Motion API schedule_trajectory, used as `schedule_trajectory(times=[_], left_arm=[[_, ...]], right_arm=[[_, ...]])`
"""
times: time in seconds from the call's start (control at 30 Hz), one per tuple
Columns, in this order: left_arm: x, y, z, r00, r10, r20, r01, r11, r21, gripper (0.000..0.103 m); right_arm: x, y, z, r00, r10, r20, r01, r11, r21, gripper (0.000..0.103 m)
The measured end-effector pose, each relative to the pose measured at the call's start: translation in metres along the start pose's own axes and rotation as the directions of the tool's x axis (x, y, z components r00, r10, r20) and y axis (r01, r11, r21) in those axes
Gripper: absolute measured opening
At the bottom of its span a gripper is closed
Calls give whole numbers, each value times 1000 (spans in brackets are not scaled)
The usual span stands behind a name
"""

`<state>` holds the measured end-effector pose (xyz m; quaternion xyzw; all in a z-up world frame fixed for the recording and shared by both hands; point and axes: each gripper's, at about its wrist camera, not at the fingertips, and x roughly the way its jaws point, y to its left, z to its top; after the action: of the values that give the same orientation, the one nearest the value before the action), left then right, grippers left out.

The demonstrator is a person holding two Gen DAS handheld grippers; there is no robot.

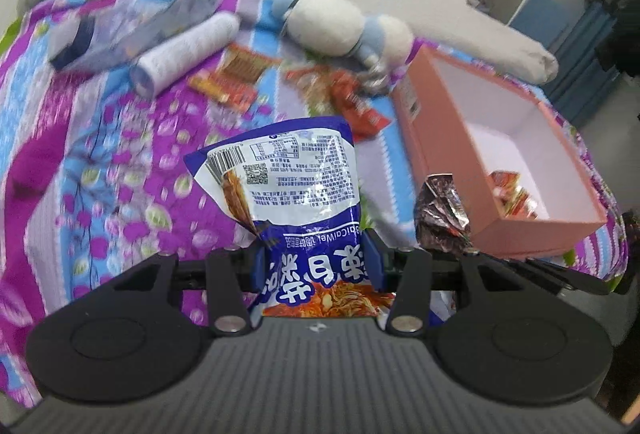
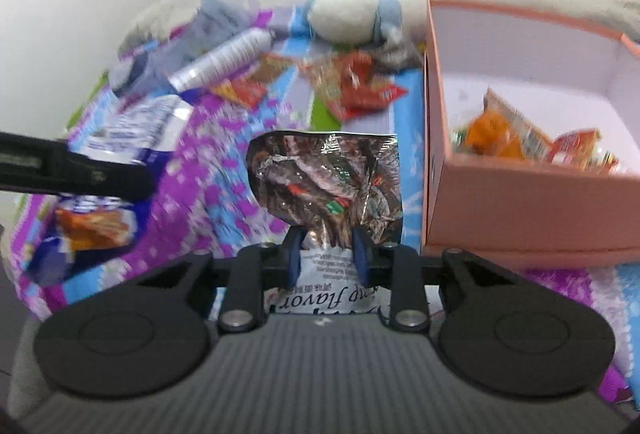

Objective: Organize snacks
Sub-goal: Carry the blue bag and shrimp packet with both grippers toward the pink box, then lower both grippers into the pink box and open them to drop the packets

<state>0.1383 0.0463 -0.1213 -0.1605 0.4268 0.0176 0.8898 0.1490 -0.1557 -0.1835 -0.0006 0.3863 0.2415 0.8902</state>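
Left wrist view: the left gripper [image 1: 318,262] clamps a blue-and-white snack bag [image 1: 288,178] above the patterned bedspread [image 1: 100,138] — the pink box [image 1: 452,138] sits to its right.

Right wrist view: the right gripper [image 2: 327,254] pinches a silver foil packet [image 2: 324,178] beside that box, which holds 2 or more orange packets [image 2: 516,142].

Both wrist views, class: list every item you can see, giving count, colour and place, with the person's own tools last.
Blue-and-white plastic snack bag: one, held in left fingers.
Crinkled silver-brown foil snack bag: one, held in right fingers.
Pink cardboard box: one, open, white inside, on the bed at the right.
Orange-red snack packets: a few, inside the box.
Red-orange snack packets: several, loose on the bedspread.
White cylindrical bottle: one, lying beyond the packets.
White-and-blue plush toy: one, behind the packets.
Purple-and-blue floral bedspread: one, beneath everything.
Left gripper: black, blue pads.
Right gripper: black, blue pads.
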Motion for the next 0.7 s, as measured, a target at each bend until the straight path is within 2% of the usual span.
schedule_trajectory(times=[0.3, 0.47, 0.7], left_arm=[[-29, -40, 50, 993, -68, 98, 60, 995, 75, 52], [-35, -67, 72, 986, -115, 122, 103, 990, 100, 52], [-39, -104, 106, 976, -167, 143, 147, 979, 142, 52]], right_arm=[[-59, -7, 55, 986, -25, 164, 24, 1000, 10, 30], [-87, -22, 88, 966, -65, 252, 65, 998, 10, 30], [-114, -53, 119, 936, -131, 327, 123, 991, 46, 30]])
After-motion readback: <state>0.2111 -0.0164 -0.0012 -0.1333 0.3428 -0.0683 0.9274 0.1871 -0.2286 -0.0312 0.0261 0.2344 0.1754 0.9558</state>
